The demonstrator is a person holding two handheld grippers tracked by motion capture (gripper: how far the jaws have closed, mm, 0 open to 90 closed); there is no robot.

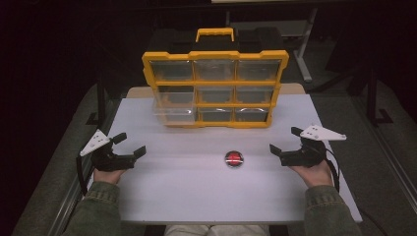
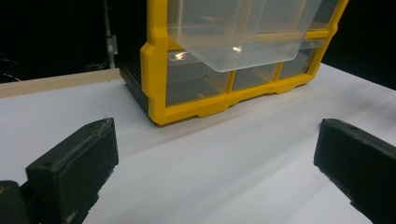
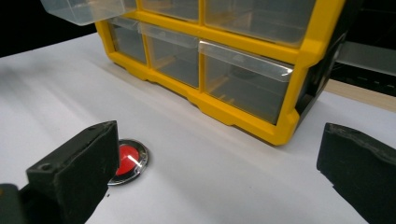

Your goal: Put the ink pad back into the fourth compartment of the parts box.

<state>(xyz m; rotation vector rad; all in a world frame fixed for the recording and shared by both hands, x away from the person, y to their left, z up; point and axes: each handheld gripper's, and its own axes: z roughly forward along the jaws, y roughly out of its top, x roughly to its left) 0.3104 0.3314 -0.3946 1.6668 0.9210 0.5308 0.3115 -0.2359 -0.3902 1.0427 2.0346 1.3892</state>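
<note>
A yellow-framed organizer [image 1: 215, 88] with clear drawers stands upright at the back of the white table [image 1: 187, 191]. Its middle-left drawer [image 1: 173, 105] is pulled out; the left gripper view shows this drawer [image 2: 238, 32] jutting from the frame [image 2: 156, 70]. A small round red piece with a silver rim [image 1: 234, 158] lies flat in front of the organizer, right of centre. My left gripper [image 1: 131, 143] rests open near the table's left edge with nothing between its jaws. My right gripper [image 1: 284, 140] is open too, just right of the red piece [image 3: 128, 161], which sits beside its left jaw.
The organizer has a yellow carry handle [image 1: 215, 33] on top. Bare white table lies between the two grippers and toward the front edge. A wooden strip [image 2: 56, 81] borders the table's back. The surroundings are dark, with a metal stand leg [image 1: 302, 54] behind.
</note>
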